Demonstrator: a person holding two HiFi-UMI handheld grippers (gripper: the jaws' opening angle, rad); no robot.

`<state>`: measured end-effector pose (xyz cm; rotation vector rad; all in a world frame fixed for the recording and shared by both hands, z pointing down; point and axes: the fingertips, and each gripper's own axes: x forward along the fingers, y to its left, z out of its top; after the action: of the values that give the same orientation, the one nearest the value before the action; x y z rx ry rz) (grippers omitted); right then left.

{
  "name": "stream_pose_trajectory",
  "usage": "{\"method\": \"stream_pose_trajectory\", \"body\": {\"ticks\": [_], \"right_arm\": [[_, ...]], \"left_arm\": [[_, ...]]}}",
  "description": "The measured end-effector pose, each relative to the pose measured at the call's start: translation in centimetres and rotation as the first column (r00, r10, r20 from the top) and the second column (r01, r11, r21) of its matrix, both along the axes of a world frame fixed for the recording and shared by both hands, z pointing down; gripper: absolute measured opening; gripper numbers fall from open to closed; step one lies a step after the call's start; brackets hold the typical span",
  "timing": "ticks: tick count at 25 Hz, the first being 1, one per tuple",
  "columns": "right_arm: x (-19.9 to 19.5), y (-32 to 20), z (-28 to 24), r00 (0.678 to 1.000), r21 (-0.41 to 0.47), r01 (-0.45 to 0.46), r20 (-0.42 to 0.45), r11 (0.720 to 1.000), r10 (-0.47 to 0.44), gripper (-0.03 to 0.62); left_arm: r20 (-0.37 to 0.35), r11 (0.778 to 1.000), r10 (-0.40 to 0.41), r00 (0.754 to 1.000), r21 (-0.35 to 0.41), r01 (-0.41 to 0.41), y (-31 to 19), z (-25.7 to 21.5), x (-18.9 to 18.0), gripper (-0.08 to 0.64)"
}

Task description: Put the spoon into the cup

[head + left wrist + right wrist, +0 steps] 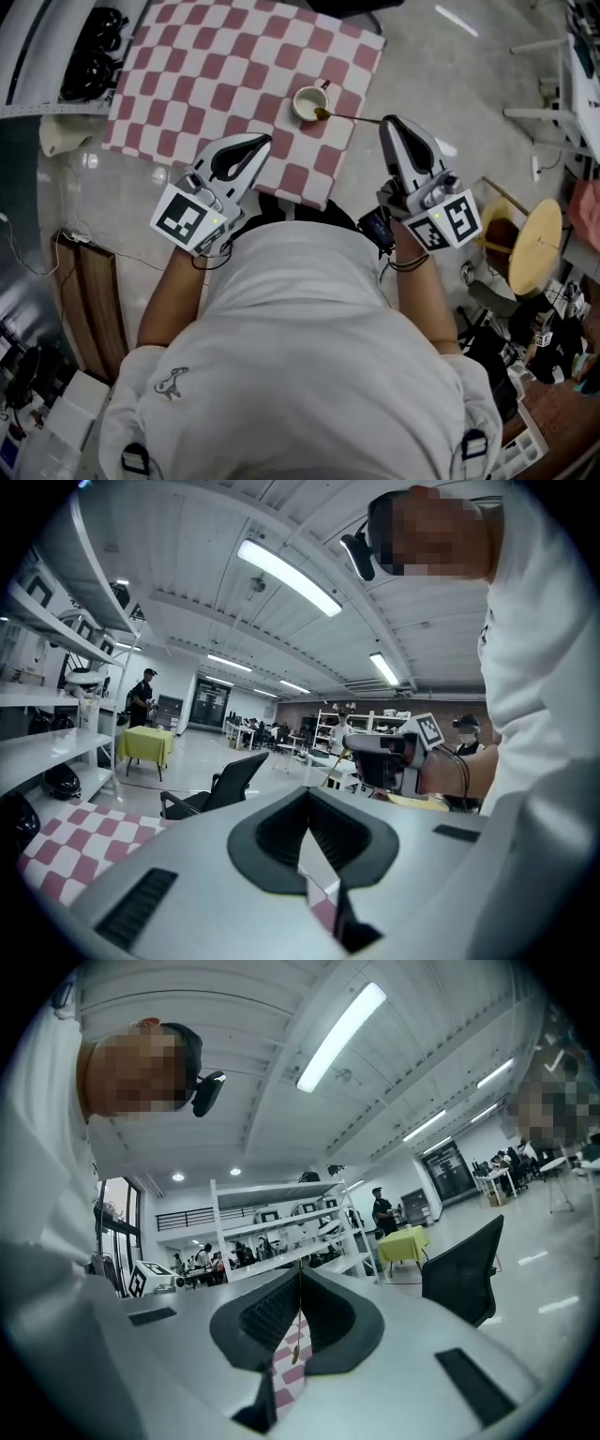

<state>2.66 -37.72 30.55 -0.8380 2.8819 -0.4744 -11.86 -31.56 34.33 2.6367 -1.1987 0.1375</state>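
Observation:
A small cream cup (pixel 307 102) stands on the red-and-white checked tablecloth (pixel 216 66), near its right edge. A thin gold spoon (pixel 349 117) lies level in the air, its bowl at the cup's right rim and its handle running right into my right gripper (pixel 386 123), which is shut on it. In the right gripper view the spoon (pixel 295 1349) hangs in the slit between the closed jaws (pixel 300 1274). My left gripper (pixel 265 142) hovers over the cloth's near edge, left of the cup, shut with nothing in it; its closed jaws (pixel 307 795) show only cloth behind.
The table's right edge drops to grey floor just past the cup. A shelf with dark helmets (pixel 92 54) stands at the far left. A round wooden stool (pixel 536 246) is at the right, a black office chair (pixel 214 787) beyond the table.

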Motion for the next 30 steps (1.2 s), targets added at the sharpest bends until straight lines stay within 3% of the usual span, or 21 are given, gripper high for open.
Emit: {"method": "stream_pose_trajectory", "body": {"ticks": [15,21,27,30], "right_arm": [[-1.7,-7.2,6.6,0.990,-0.086,0.126,-0.047,0.988,-0.130,0.034],[-1.8,-8.2,9.1,0.987,-0.132,0.145,-0.051,0.981,-0.153,0.034],[-4.5,-7.6,11.5,0.983,-0.173,0.163,-0.055,0.971,-0.175,0.034],[-2.9,-9.5,13.6,0.981,-0.190,0.173,-0.055,0.966,-0.187,0.034]], "left_arm": [[0.011,0.995,-0.052,0.999,-0.087,0.053,-6.9,5.6,1.5,0.013],[0.023,0.992,-0.066,0.998,-0.109,0.068,-8.3,7.5,1.7,0.014],[0.058,0.988,-0.058,0.997,-0.140,0.066,-7.0,10.0,-0.5,0.014],[0.067,0.986,-0.062,0.996,-0.152,0.072,-9.0,12.2,1.3,0.014]]}}
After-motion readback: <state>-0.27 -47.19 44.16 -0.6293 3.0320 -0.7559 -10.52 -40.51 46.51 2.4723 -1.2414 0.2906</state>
